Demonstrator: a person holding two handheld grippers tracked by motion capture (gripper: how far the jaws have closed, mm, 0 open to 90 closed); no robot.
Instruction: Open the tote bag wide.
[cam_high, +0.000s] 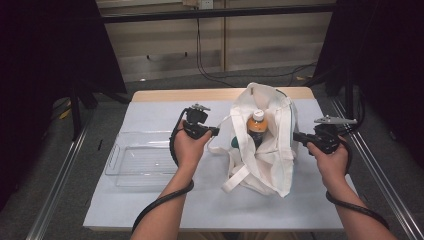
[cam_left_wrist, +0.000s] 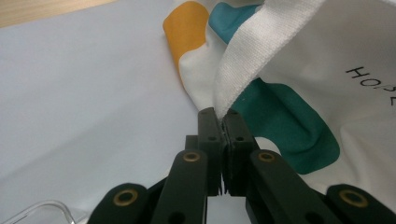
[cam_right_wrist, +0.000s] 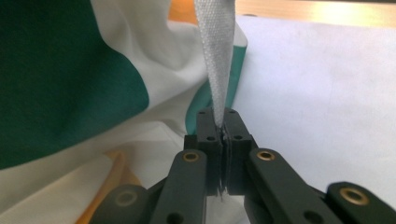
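Both tongs are clamped tight on webbing. The left gripper (cam_left_wrist: 223, 122) pinches one white woven handle strap (cam_left_wrist: 243, 60) of the white cloth tote bag (cam_high: 270, 165) printed with teal and orange patches; the right gripper (cam_right_wrist: 223, 120) pinches the other white strap (cam_right_wrist: 217, 56). The bag sits mid-table on the pale sheet (cam_high: 150, 112), mouth held apart, an orange-labelled bottle (cam_high: 257, 125) upright inside. A clear plastic tray (cam_high: 137, 160) lies just left.

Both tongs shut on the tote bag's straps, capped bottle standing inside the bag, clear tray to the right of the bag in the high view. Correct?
Not quite. The clear tray lies left of the tote bag in the high view, not right. The rest holds: left tongs and right tongs each pinch a strap, and the capped bottle stands inside.
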